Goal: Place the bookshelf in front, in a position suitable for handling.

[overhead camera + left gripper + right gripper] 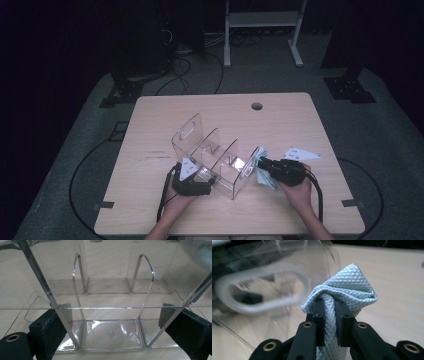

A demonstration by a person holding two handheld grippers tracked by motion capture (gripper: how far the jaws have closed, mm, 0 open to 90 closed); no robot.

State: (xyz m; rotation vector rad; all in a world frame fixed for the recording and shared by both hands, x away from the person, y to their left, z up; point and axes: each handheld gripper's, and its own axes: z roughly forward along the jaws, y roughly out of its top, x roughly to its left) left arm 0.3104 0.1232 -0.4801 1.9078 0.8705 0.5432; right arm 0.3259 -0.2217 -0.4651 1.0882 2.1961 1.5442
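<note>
**Clear organiser & cloth on wooden table**

- Item 1: clear acrylic organiser w/ upright dividers [215,160], standing near centre of light wooden table [300,120], nearer the front edge. Oval handle cut-out in end walls.
- Item 2: pale blue-green diamond-textured cloth [344,287], bunched, just beside organiser's right end wall, towards table's right edge.
- Left gripper [192,182]: at organiser's front-left corner; jaws spread wide, one on either side of the organiser's near end. Can't tell if pads press the walls.
- Right gripper [329,312]: jaws closed tight on cloth, fold pinched betw. pads, rest of cloth bulging above tips.
</note>
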